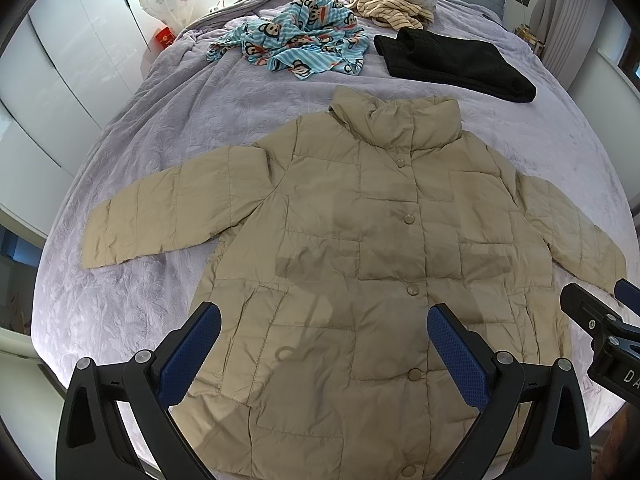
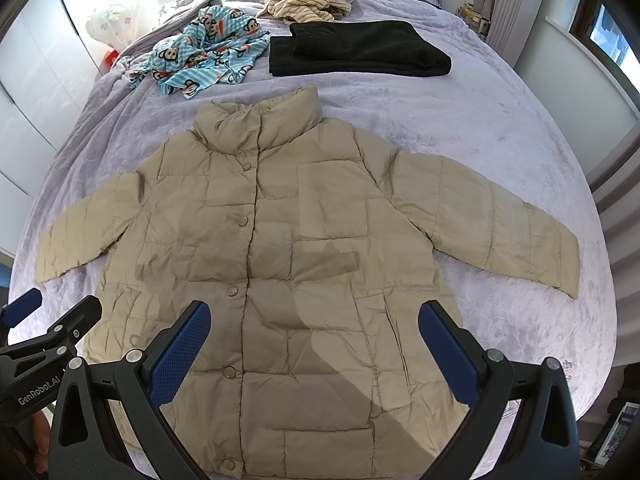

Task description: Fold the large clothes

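In the left wrist view, the beige jacket (image 1: 360, 248) is lying flat at frame centre on the lilac bedspread (image 1: 180, 120), collar toward the top, long axis vertical. The left gripper (image 1: 324, 340) is hovering wide, empty.

In the right wrist view, the black garment (image 2: 360, 50) is lying above the collar; the right gripper (image 2: 314, 342) is gaping wide, empty.

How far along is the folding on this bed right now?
Done: the black garment at the far end looks folded. In hand: nothing; the beige jacket lies flat, buttoned, sleeves out, with the left gripper and right gripper open above its hem. Left: folding the jacket, then perhaps the blue monkey-print cloth and striped pile.
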